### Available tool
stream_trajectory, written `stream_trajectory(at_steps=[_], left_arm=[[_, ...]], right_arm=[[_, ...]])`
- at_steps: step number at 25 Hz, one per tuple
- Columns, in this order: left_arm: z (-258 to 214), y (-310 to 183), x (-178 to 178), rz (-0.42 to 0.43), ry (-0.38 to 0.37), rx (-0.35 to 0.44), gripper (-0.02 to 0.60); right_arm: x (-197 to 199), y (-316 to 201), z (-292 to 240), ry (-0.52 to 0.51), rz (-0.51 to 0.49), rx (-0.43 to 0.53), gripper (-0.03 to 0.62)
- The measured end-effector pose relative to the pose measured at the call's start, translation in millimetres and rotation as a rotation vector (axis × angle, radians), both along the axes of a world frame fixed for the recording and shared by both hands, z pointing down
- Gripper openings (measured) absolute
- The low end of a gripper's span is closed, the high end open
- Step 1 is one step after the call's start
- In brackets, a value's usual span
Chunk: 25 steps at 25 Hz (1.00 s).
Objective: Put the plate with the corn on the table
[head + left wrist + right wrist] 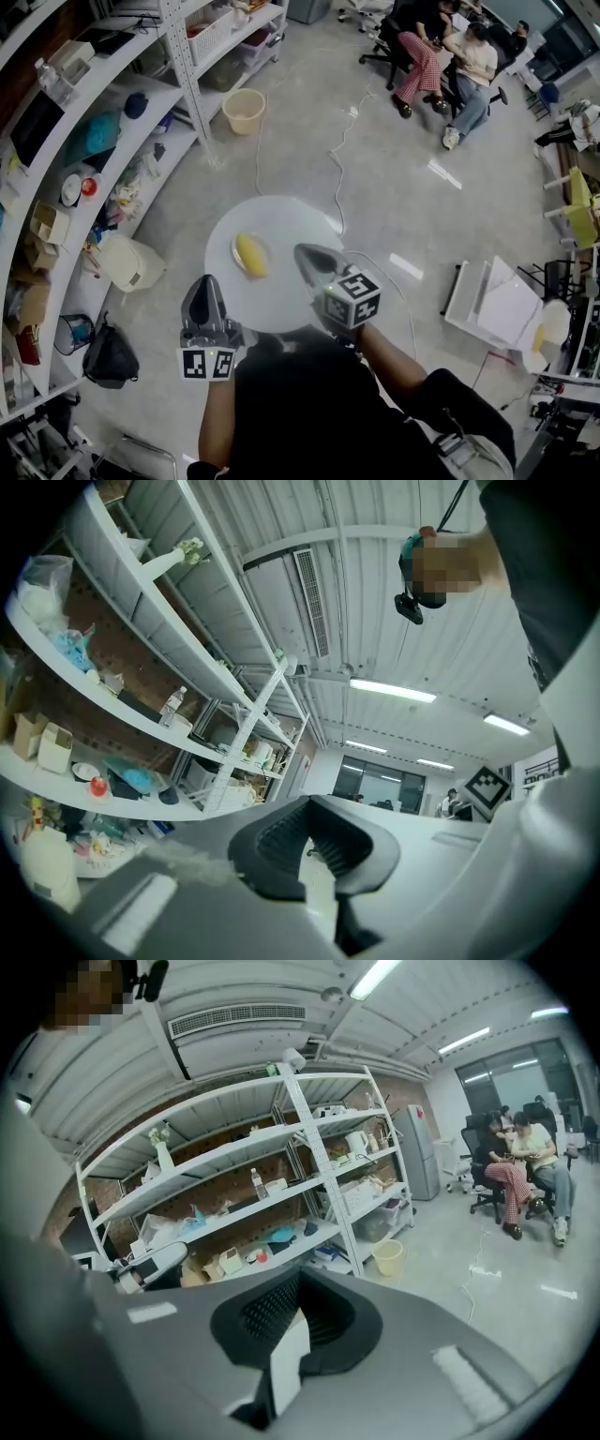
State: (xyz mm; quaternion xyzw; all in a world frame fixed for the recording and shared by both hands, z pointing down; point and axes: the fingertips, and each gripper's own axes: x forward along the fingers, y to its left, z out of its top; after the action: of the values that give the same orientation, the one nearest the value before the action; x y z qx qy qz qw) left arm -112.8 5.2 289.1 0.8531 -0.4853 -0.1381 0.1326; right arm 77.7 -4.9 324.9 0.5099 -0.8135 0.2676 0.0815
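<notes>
The left tool [205,284] is clenched on the near-left rim of the plate [281,225], which is held in the air above the floor [394,187]. The corn [250,254] lies left of centre with its long axis pointing away from the tools, and the right tool [306,255] is clamped on the near-right rim. The only likely surface [506,305], a white one, stands well off to the right, on the right tool's side.

White plate [292,232], seemingly level, yellow corn [250,255] atop
</notes>
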Motion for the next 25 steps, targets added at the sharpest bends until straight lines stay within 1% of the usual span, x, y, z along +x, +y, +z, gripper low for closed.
stream_trajectory(at_steps=[5,15,21,25], left_arm=[[-5.8,9.4,6.9,0.013,-0.023,0.014,0.005],[-14.0,9.1,7.7,0.008,-0.026,0.033,0.005],[-9.0,11.7,2.7,0.002,-0.031,0.018,0.005],[-9.4,10.3,4.2,0.006,-0.033,0.022,0.005]], right_arm=[[6.0,12.5,-3.0,-0.013,0.002,0.014,0.009],[0.1,22.3,-8.2,-0.023,-0.031,0.027,0.009],[-6.3,25.4,-7.3,-0.029,-0.034,0.029,0.009],[-6.6,24.6,-7.8,-0.034,-0.033,0.035,0.009]])
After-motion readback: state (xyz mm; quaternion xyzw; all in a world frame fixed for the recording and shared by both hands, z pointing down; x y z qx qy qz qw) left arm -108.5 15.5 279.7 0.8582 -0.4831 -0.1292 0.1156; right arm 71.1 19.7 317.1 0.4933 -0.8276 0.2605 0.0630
